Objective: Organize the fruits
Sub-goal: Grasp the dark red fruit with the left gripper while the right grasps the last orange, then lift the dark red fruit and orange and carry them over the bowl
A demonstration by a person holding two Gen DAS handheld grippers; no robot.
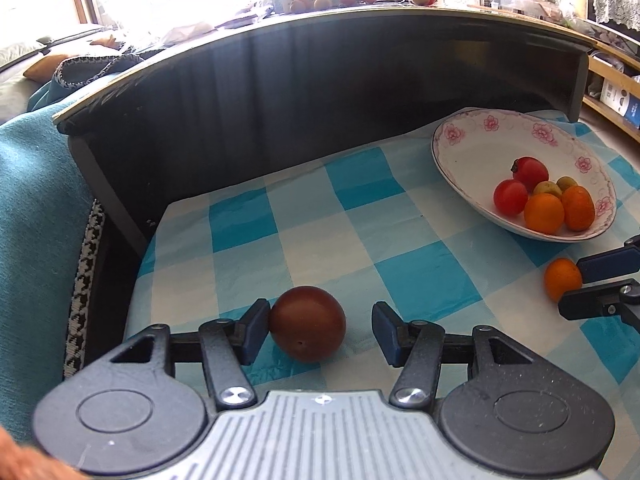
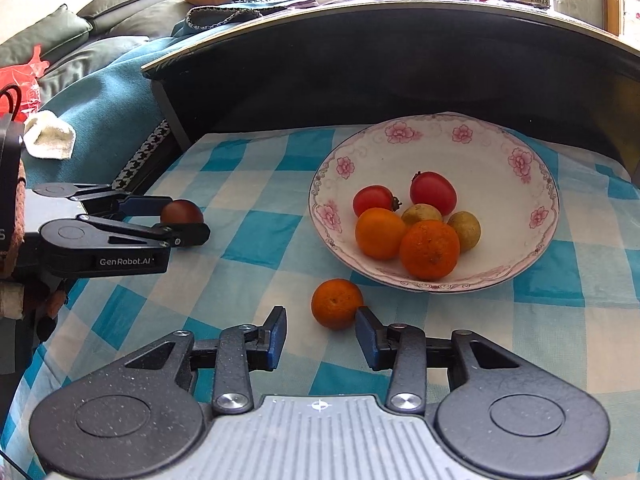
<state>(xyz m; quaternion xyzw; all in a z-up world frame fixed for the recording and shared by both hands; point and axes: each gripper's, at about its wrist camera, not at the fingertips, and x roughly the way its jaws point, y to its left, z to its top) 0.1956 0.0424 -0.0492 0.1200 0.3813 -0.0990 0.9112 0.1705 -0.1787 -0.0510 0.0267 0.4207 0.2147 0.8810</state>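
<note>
A dark brown-red fruit [image 1: 307, 329] lies on the checked cloth between the open jaws of my left gripper [image 1: 320, 332]; it touches the left finger, with a gap to the right one. It also shows in the right wrist view [image 2: 182, 212]. A small orange [image 2: 337, 303] lies on the cloth just in front of the plate, between the open fingertips of my right gripper [image 2: 321, 334], touching the right finger. A white flowered plate [image 2: 400, 148] holds two red fruits, two oranges and two greenish fruits. In the left wrist view the plate [image 1: 472, 148] is at the right.
A blue-and-white checked cloth [image 2: 248, 240] covers the low surface. A dark curved panel [image 1: 320, 92] rises behind it, with a cluttered ledge of more fruit above. A teal sofa cover [image 1: 36, 200] lies to the left.
</note>
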